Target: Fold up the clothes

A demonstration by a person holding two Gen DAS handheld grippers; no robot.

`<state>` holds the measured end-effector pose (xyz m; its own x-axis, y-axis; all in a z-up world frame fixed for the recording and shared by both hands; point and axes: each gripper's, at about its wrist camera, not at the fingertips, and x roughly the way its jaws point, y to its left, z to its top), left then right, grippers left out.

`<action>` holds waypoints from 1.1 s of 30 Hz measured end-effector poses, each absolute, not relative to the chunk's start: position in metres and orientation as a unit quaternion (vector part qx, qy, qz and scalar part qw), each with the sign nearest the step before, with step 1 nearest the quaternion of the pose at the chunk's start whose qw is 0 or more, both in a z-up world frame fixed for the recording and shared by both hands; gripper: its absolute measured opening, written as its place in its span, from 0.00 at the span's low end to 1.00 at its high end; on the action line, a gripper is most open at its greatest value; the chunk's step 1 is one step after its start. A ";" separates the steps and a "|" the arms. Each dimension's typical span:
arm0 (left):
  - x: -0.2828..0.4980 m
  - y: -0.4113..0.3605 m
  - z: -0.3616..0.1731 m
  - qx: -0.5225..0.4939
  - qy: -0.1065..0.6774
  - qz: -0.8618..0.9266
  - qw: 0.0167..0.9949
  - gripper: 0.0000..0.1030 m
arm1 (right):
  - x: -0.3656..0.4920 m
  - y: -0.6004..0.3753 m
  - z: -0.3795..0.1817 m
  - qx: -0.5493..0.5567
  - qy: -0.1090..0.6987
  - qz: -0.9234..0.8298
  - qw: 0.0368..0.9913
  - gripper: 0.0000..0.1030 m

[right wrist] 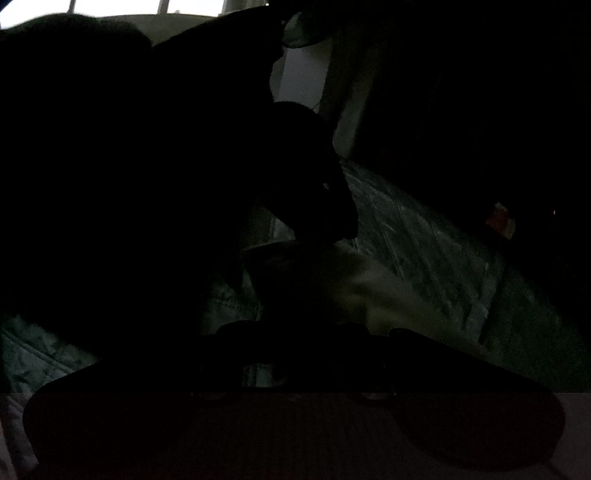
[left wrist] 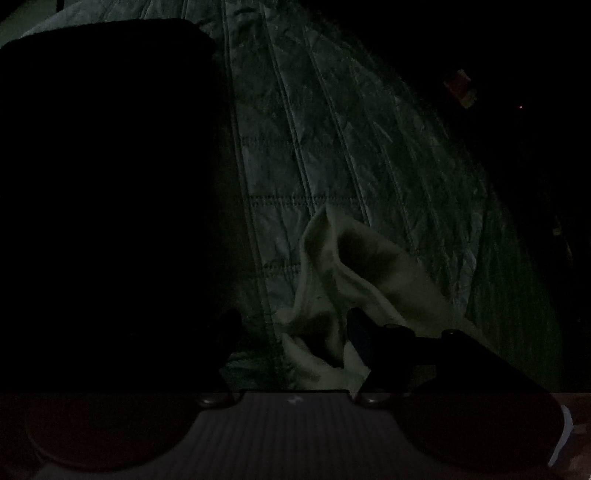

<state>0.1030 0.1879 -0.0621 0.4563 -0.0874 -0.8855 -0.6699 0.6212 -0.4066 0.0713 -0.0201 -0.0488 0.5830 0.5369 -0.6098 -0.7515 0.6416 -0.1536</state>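
The scene is very dark. In the left wrist view a pale crumpled cloth lies on a quilted bedspread. My left gripper is open just above the cloth's near end, with a dark finger on each side of the cloth. In the right wrist view the same pale cloth shows dimly beyond a black silhouette. My right gripper is lost in shadow, so its jaws cannot be made out.
A large black shape, perhaps a dark garment, fills the left of the left wrist view. Dark silhouettes block much of the right wrist view, with a bright window behind. A small coloured object sits at the bed's far right.
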 end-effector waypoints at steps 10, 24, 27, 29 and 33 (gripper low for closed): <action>0.109 0.183 -0.066 -0.390 0.487 0.185 0.759 0.11 | 0.064 -0.030 -0.042 -0.179 0.271 0.387 0.863 0.34; 0.117 0.191 -0.042 -0.380 0.439 0.183 0.793 0.08 | 0.114 -0.109 -0.031 -0.148 0.280 0.274 0.908 0.13; 0.117 0.188 -0.037 -0.359 0.437 0.184 0.804 0.08 | 0.121 -0.120 -0.032 -0.133 0.281 0.267 0.912 0.13; 0.117 0.182 -0.032 -0.341 0.433 0.182 0.814 0.08 | 0.122 -0.117 -0.035 -0.143 0.278 0.275 0.909 0.11; 0.118 0.176 -0.025 -0.328 0.423 0.175 0.827 0.08 | 0.128 -0.095 -0.067 -0.183 0.332 0.304 0.874 0.02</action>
